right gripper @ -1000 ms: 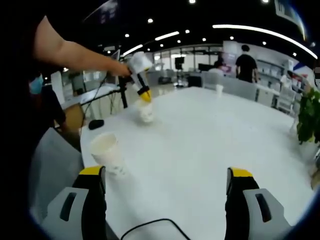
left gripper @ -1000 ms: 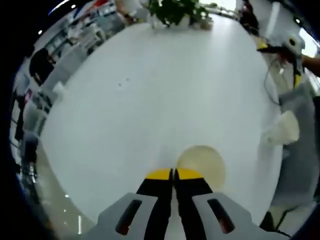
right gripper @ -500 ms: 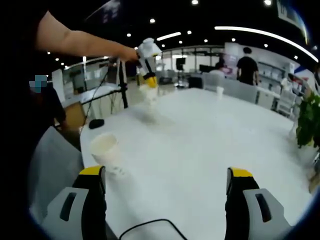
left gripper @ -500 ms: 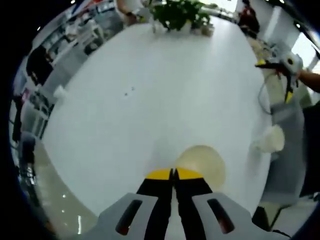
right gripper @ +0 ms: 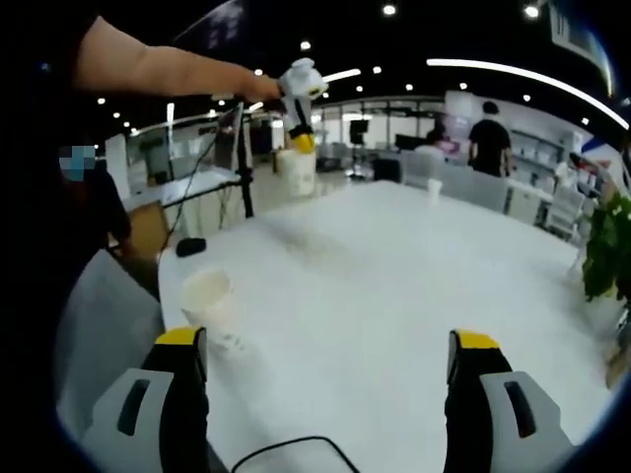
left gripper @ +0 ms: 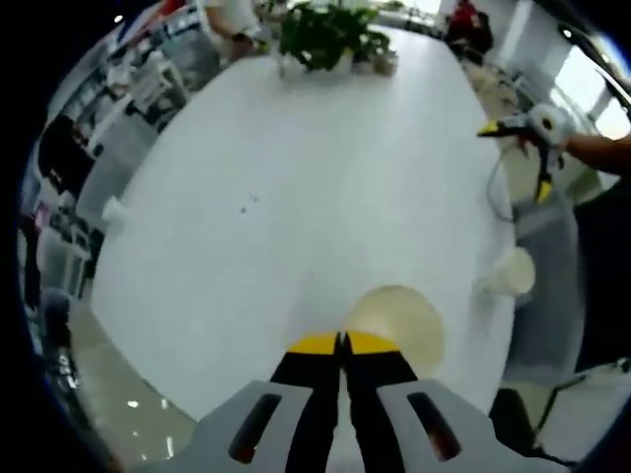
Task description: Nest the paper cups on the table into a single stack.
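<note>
My left hand-held gripper (left gripper: 340, 340) is pinched shut on the rim of a paper cup (left gripper: 396, 323), its yellow tips pressed together with the cup's open mouth showing just beyond them, and in the right gripper view that same gripper (right gripper: 301, 138) hangs high above the far side of the white table (right gripper: 394, 286) with the cup (right gripper: 299, 170) dangling beneath it, clear of the surface. My right hand-held gripper (right gripper: 325, 347) has its jaws spread wide and holds nothing, its two yellow-tipped fingers framing bare tabletop. A second cup (right gripper: 210, 297) stands upright near the table's near edge, mouth up, just beyond the right gripper's left jaw — it appears in the left gripper view as the pale cup (left gripper: 511, 275) at the table's right-hand rim, well apart from the one I am carrying. A small cup (right gripper: 434, 186) sits far off across the table, and a potted plant (left gripper: 320, 32) stands at the far end. I judge this to be the carry step: one cup lifted, not yet nested. The next move calls for bringing the held cup across until it hangs squarely over the standing cup's mouth, base down and level, then lowering it straight in before easing the jaws apart — a tilted entry could catch the rim and tip the light cup near the edge.
</note>
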The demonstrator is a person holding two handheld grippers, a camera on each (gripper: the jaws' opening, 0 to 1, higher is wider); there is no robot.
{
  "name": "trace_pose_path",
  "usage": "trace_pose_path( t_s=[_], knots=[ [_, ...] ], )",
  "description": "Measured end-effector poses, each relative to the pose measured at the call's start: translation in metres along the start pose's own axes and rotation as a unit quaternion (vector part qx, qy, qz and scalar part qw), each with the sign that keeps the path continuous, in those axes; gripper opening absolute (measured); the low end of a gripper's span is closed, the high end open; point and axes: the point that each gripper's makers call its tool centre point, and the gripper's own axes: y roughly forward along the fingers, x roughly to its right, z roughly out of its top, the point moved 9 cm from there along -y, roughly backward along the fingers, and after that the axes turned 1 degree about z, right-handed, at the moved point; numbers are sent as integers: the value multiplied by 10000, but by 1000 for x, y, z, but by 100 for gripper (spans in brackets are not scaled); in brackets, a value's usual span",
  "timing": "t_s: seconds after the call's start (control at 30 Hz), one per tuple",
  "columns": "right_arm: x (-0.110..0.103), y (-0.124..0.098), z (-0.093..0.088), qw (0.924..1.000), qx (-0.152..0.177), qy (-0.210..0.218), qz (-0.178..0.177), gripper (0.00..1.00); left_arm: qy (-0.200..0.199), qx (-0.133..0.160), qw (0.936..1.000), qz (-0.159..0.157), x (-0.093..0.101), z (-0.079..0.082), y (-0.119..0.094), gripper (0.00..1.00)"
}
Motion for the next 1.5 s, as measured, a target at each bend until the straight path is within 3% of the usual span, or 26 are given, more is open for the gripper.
trace_pose_path(
  t_s=[0.3, 0.4, 0.57, 0.73, 0.83, 0.87, 1.03, 1.27, 1.5],
  knots=[
    [-2, -5, 4, 10000, 74, -15, -15, 100, 44, -162, 9998, -88, 9, 22, -9, 0],
    [-2, -8, 3, 9999, 108, 8, -58, 100, 0, -140, 9996, -247, 20, 31, -11, 0],
    [-4, -11, -3, 9999, 87, 22, -60, 100, 74, -443, 9982, -389, 35, 39, -11, 0],
    [-6, -15, 0, 9999, 127, 18, -66, 100, 62, -488, 9983, -314, 46, 50, -13, 0],
    [-6, -18, -1, 9999, 126, 10, -74, 100, -258, -311, 9991, -99, 52, 59, -15, 0],
    [-6, -18, -1, 9999, 127, 9, -73, 100, -264, -270, 9992, -160, 55, 61, -16, 0],
    [-5, -21, -1, 9999, 141, 15, -68, 100, 65, -200, 9996, -209, 68, 68, -20, 0],
    [-6, -23, -1, 9999, 149, 8, -72, 100, -48, -56, 9993, -356, 81, 77, -25, 0],
    [-6, -24, 4, 9998, 160, -37, -76, 100, -21, 160, 9994, -290, 93, 88, -33, 0]
  ],
)
